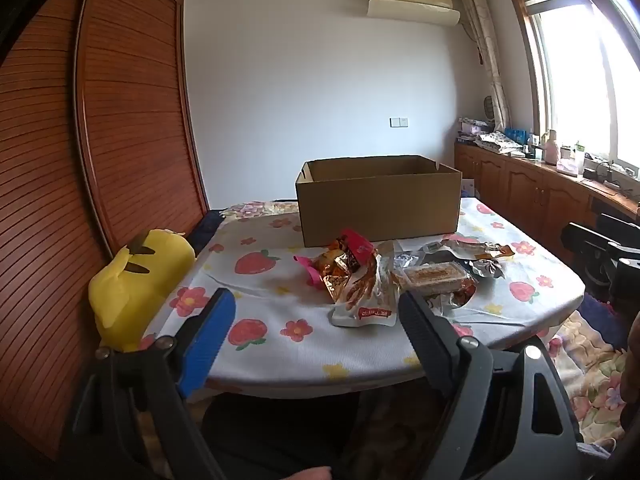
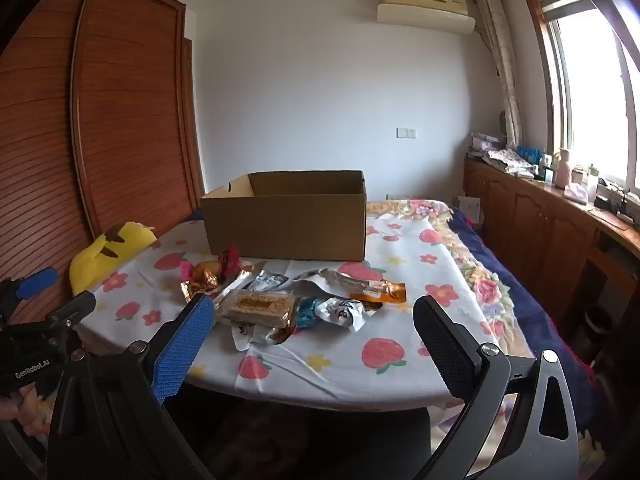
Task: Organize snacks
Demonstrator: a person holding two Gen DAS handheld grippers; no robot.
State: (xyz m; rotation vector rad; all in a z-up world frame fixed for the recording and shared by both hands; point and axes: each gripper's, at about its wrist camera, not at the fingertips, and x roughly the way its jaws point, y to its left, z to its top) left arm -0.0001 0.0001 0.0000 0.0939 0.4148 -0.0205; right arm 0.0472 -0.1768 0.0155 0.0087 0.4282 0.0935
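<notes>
A pile of snack packets (image 1: 368,276) lies on the strawberry-print tablecloth (image 1: 272,280), in front of an open, empty-looking cardboard box (image 1: 378,204). The pile holds a red-gold bag (image 1: 344,256), a white bag of sticks (image 1: 366,300) and a clear tray of cake (image 1: 434,276). My left gripper (image 1: 316,320) is open and empty, held near the table's front edge. In the right wrist view the box (image 2: 286,220) stands behind the pile (image 2: 280,300). My right gripper (image 2: 316,328) is open and empty in front of the snacks.
A yellow plush toy (image 1: 136,280) sits at the table's left edge by the wooden louvred wardrobe (image 1: 120,120). A wooden counter with clutter (image 1: 540,168) runs under the window on the right. A floral bedspread (image 2: 500,272) lies right of the table.
</notes>
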